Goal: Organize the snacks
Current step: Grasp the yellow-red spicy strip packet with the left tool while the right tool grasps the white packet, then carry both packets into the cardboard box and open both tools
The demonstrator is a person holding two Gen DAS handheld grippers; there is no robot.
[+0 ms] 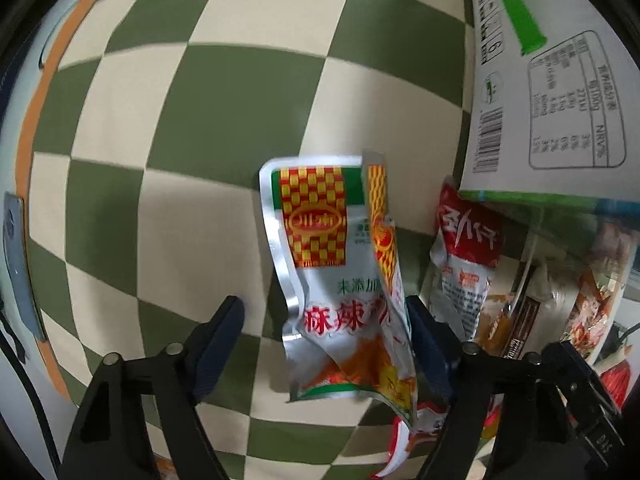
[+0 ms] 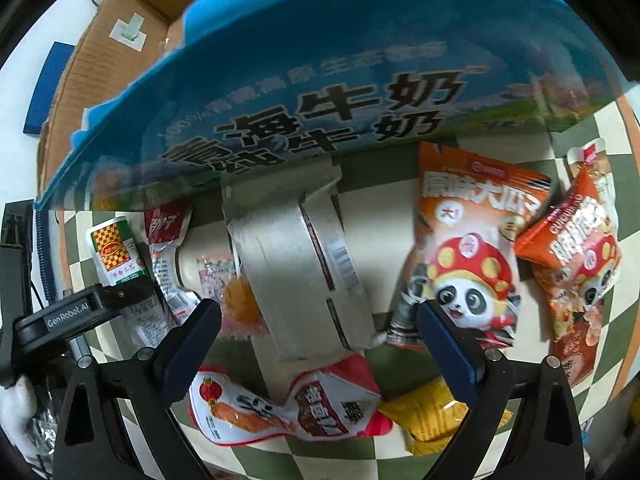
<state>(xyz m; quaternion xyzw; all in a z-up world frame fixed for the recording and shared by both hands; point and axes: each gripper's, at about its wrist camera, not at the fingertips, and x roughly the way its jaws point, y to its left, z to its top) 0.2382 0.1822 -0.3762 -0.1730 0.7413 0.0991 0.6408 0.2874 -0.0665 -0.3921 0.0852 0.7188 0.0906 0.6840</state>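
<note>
Lower the spread left gripper (image 1: 324, 340) squarely over the crinkled silver foil packet (image 1: 340, 280) lying on the green-and-cream checked cloth (image 1: 160, 120), pinch mid-body not the loose edge, keep the wide-open right gripper (image 2: 320, 328) clear above the tape roll (image 2: 296, 272).

Checkered tablecloth (image 1: 168, 152) bears snack packets (image 2: 468, 256), milk carton (image 2: 304, 80).

tape roll (image 2: 304, 264), panda snack bag (image 2: 468, 256), checked cloth (image 2: 404, 196)

Left gripper (image 1: 326, 330): black angular arms, dark blue ribbed pads, round silver pins at the joints; right gripper (image 2: 320, 334) built alike; white "GenRobot.AI" lettering on the left gripper's black body.
</note>
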